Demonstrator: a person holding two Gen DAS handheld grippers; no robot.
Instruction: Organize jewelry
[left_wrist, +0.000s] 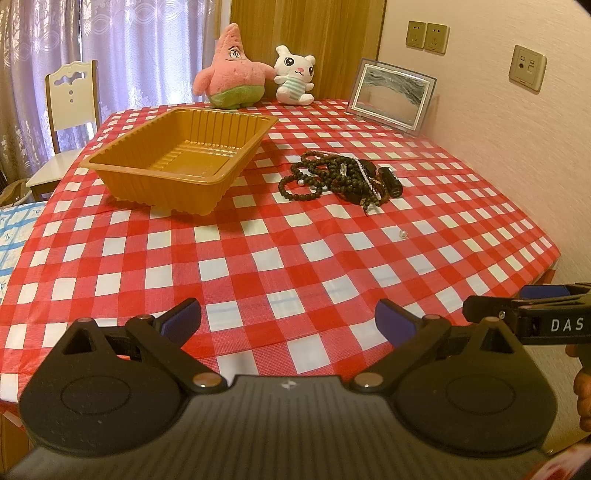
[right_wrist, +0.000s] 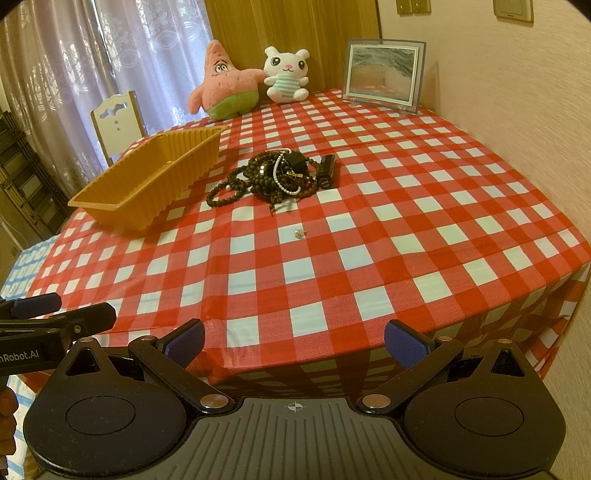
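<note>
While both tools hover low over the near edge of a table (left_wrist: 258, 266) in a red-and-white checked cloth, the left tool (left_wrist: 288, 323) and the right tool (right_wrist: 294, 343) each stand wide open and hold nothing. A tangled heap of dark bead bracelets (right_wrist: 273, 177) lies mid-table, a black tube (right_wrist: 327, 170) touching its right side. A single pearl stud (right_wrist: 298, 232) sits alone, nearer than the heap. An empty orange tray (left_wrist: 184, 158) rests left of the jewelry, well apart from both tools
</note>
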